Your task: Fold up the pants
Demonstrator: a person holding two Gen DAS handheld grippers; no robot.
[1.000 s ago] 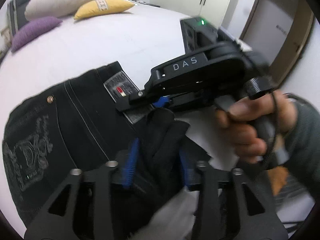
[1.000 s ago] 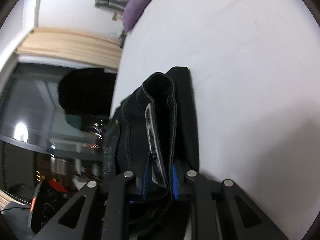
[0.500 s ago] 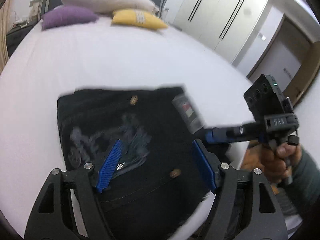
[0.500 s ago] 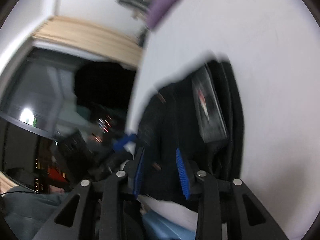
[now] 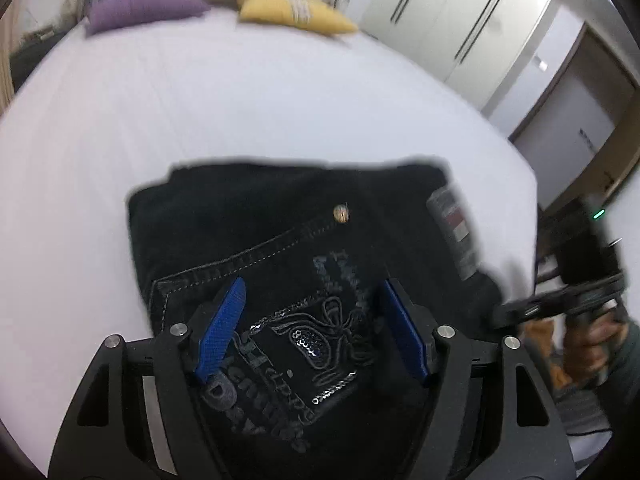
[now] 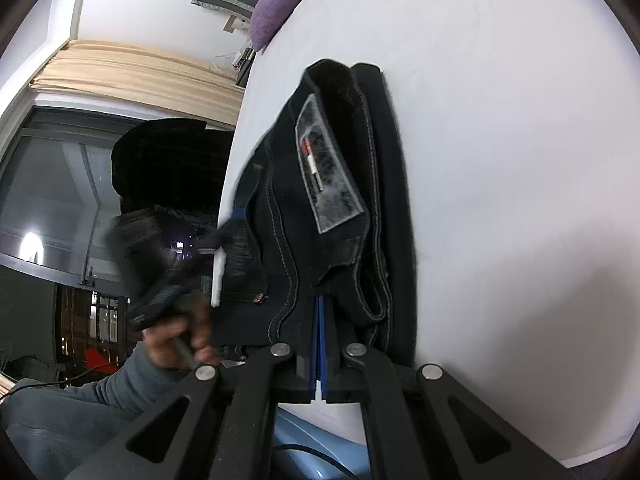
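Lying folded, pants (image 5: 288,248) sit under the spread left gripper (image 5: 310,334); right gripper (image 6: 320,344) pressed together.

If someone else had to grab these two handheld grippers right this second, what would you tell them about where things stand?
Left gripper: open, hovering over the embroidered back pocket, holding nothing.
Right gripper: pads shut together at the near edge of the pants; whether cloth is pinched between them is not clear.
Pants: black jeans lying on the white bed as a compact, layered bundle, pocket side up, waistband label showing.
Done: the pants appear folded into a rectangle.
Left: probably only freeing the right gripper and tidying the edges, if anything.
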